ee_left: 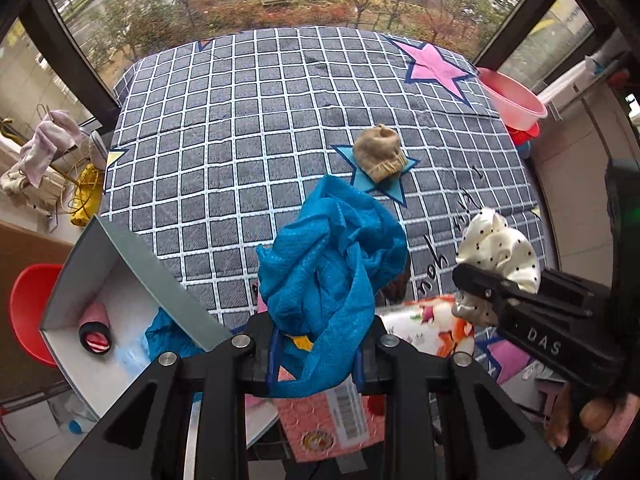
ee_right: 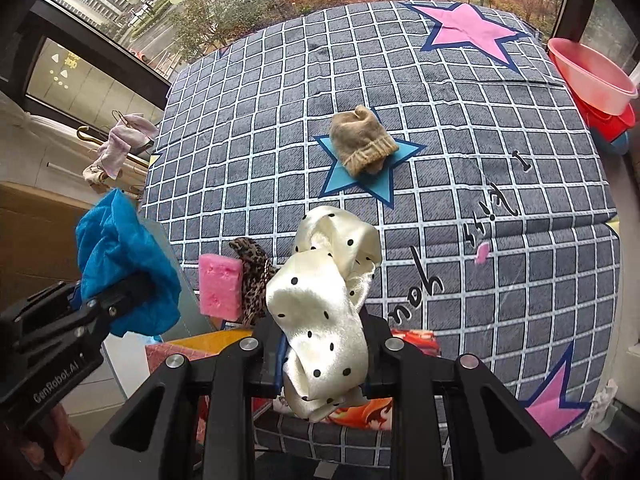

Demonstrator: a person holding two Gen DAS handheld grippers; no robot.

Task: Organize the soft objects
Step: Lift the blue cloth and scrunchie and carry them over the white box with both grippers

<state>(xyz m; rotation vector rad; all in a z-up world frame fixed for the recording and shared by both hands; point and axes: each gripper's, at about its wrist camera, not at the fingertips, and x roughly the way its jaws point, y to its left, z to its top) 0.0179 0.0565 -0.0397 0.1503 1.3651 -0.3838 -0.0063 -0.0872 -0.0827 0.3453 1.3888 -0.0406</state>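
- Soft objects were my concern, and two were already in hand: my left gripper (ee_left: 316, 356) was clamped on a crumpled blue mesh cloth (ee_left: 328, 256), my right gripper (ee_right: 324, 364) on a cream polka-dot scrunchie (ee_right: 324, 312), both held above the near edge of the checked mattress (ee_left: 248, 120).
- Each piece bulged well out of its jaws, so I judged both grips sound and saw no reason to re-clamp.
- The open grey box (ee_left: 120, 280) stood at the mattress's near left corner, with a rolled pink sock (ee_left: 95, 330) already inside; I took it for the destination.
- I judged it best to bring the cloth over first, since its trailing loop could snag the box wall; I wanted it fully above the white floor before letting go.
- I meant to keep the two grippers apart so the scrunchie would not tangle with the cloth.
- A pink sponge (ee_right: 220, 286) and a leopard-print piece (ee_right: 256, 276) lay just beside the box.
- A tan knitted sock (ee_left: 380, 152) sat on a blue star near the mattress's middle, well apart.
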